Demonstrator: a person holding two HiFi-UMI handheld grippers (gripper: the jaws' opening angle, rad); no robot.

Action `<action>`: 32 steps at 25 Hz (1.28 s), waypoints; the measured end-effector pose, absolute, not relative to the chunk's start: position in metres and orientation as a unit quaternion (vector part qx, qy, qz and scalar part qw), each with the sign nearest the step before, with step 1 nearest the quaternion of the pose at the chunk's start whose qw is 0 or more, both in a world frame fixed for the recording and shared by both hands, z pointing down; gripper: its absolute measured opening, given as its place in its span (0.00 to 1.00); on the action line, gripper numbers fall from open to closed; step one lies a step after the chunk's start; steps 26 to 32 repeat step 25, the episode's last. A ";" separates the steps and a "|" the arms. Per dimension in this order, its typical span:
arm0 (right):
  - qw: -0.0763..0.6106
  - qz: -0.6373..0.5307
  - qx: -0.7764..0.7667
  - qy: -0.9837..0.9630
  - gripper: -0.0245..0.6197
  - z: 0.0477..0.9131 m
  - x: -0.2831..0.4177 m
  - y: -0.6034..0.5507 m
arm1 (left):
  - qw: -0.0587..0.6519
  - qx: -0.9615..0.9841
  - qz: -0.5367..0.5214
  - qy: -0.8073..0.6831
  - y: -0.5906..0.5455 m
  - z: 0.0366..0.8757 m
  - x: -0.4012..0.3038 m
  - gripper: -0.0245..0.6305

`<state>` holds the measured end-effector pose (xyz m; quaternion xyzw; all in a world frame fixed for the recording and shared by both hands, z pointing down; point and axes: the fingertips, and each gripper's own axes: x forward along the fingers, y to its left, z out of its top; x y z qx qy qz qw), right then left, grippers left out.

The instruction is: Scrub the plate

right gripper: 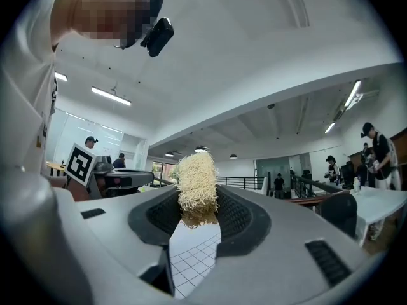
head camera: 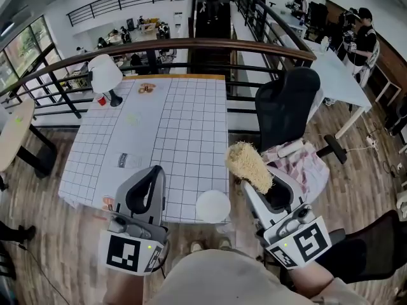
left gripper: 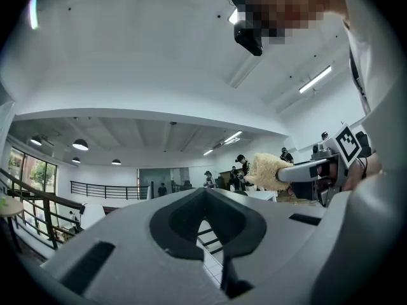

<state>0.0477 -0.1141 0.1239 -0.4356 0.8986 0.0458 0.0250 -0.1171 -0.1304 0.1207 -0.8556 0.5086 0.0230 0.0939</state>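
Gridded table (head camera: 172, 132): white top.
- Plate (head camera: 213, 206): white, round, at its near edge.
- Lamp (head camera: 105, 75): far-left corner, with a red cup (head camera: 101, 100) just beside it.
- Left gripper (head camera: 154, 170): over the near-left edge, empty.
- Right gripper (head camera: 254, 182): off the near-right corner, clamping a straw-coloured scrubber (head camera: 248, 165).
- Black chair (head camera: 286, 107): off the right side.

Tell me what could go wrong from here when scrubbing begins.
The round white plate lies at the near edge of the white gridded table and no gripper holds it; a push might slide it off.
The left gripper is shut and empty, so nothing steadies the plate.
The right gripper pinches the straw-coloured fibre scrubber by one end; pressure might pull it out.
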 end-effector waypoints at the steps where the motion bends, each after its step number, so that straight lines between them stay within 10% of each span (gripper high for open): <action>1: 0.016 0.048 -0.436 0.899 0.26 0.127 0.047 -0.114 | 0.092 -0.856 0.020 0.508 -0.131 0.123 -0.116 0.06; 32: -0.003 0.041 -0.422 0.906 0.26 0.138 0.044 -0.135 | 0.053 -0.862 0.004 0.504 -0.150 0.144 -0.106 0.06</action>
